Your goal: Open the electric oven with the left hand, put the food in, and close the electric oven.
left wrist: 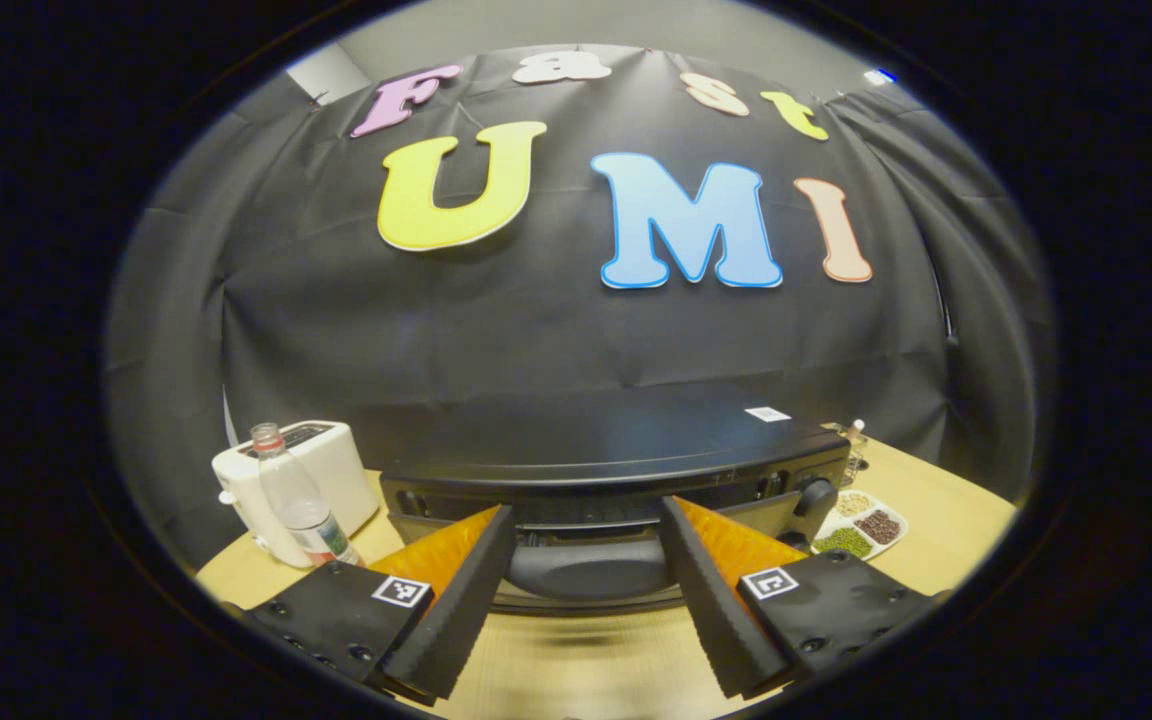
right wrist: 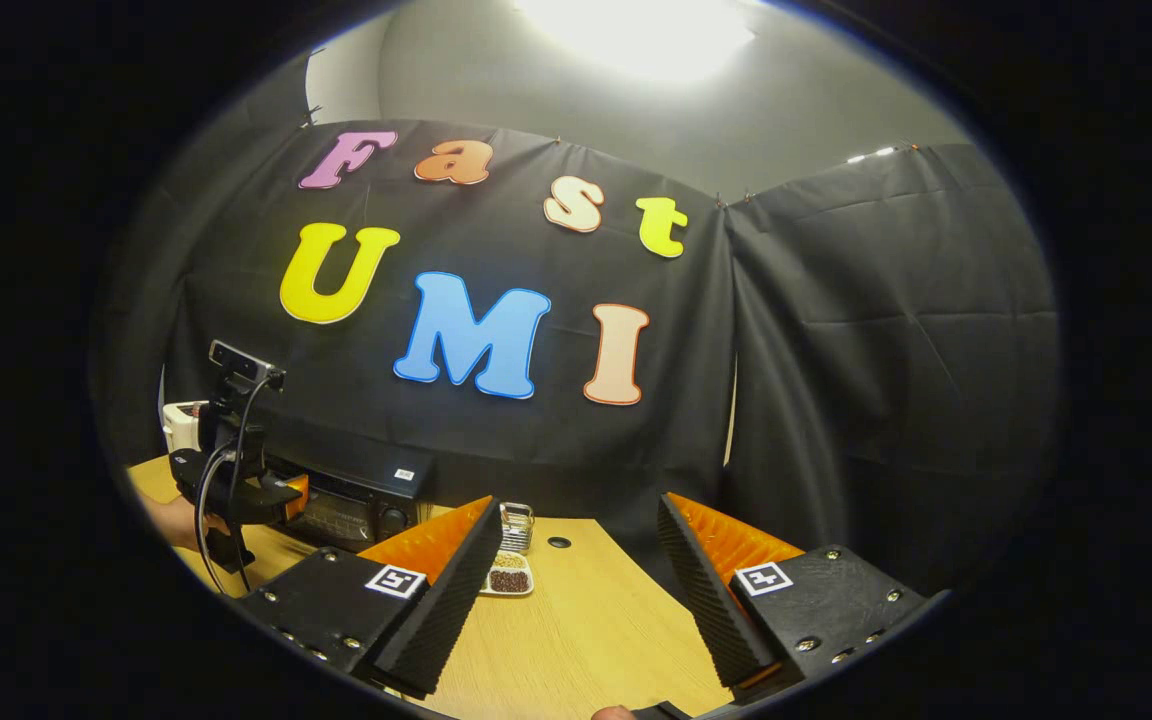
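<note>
though perhaps untouched, oven handle (left wrist: 586, 568) between fingers (left wrist: 456, 590)

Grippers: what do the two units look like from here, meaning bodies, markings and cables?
Left gripper: black housings with screws, a square black-and-white tag on each side, orange ribbed backing behind the jaws. Right gripper: the same build and tags. In the right gripper view the left gripper appears farther off, black with an orange part, a small camera on top and dark cables hanging.

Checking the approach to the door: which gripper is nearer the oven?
Left. The left gripper is right at the oven, fingers open on either side of its handle. The right gripper hangs open over bare table, well off to the oven's right.
</note>
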Tool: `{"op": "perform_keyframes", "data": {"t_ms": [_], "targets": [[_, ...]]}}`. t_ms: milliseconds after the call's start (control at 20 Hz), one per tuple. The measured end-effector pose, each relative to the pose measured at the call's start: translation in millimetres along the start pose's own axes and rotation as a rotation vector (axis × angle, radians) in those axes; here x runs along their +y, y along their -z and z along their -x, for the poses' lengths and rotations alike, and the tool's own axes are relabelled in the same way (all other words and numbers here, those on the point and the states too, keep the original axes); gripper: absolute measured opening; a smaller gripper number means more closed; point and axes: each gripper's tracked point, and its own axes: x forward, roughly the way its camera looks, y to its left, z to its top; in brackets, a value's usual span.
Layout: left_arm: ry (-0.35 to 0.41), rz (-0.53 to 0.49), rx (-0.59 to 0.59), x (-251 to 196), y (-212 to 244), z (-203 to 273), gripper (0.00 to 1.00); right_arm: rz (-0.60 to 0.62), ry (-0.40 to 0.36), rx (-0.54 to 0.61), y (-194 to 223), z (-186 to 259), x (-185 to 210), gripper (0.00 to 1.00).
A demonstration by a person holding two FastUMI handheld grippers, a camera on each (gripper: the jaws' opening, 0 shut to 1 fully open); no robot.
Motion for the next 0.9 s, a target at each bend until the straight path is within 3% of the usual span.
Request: {"op": "perform_keyframes", "data": {"t_ms": [900], "targets": [[-0.037, -0.025, 0.13, -8, 79, 71, 0.97, -0.018, -0.106, 0.065, 27, 31, -19, 0.97]]}}
